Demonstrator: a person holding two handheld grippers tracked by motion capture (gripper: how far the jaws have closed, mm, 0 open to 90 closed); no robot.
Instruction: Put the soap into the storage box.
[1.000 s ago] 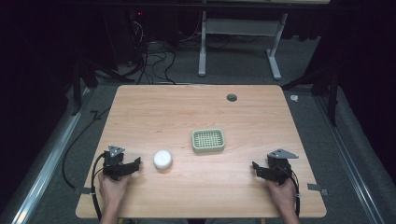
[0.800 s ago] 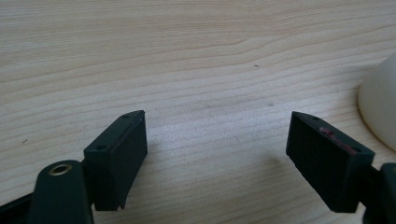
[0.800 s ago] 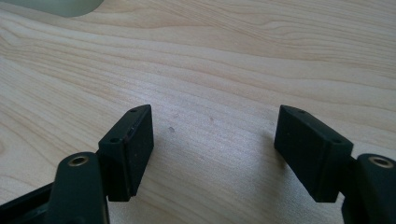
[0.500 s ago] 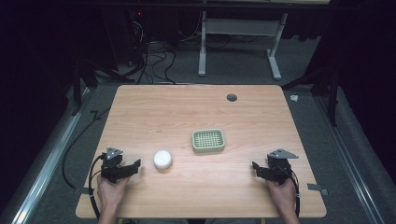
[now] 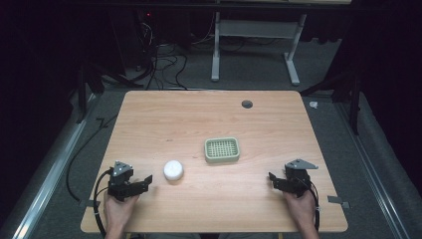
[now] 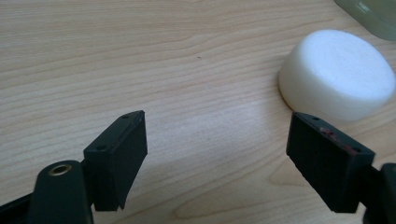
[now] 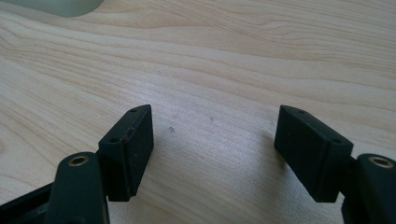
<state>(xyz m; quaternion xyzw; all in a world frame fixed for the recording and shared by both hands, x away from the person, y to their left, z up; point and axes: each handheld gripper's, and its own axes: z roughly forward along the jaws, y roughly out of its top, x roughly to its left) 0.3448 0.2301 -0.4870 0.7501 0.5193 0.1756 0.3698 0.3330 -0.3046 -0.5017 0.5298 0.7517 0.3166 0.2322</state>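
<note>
Now both grippers sit low by the near edge of the table (image 5: 209,112), and both hold nothing.

Near the front left corner, the left gripper (image 5: 145,180) has its fingers (image 6: 119,156) spread wide with only bare wood between them. Just beside it, a bit further in from the near edge, lies a round white puck (image 5: 173,170), close to one finger but not touching. A green tray (image 5: 222,150) rests near the middle of the table. Near the front right corner, the right gripper (image 5: 271,177) also has its fingers (image 7: 130,149) wide apart over bare wood.
</note>
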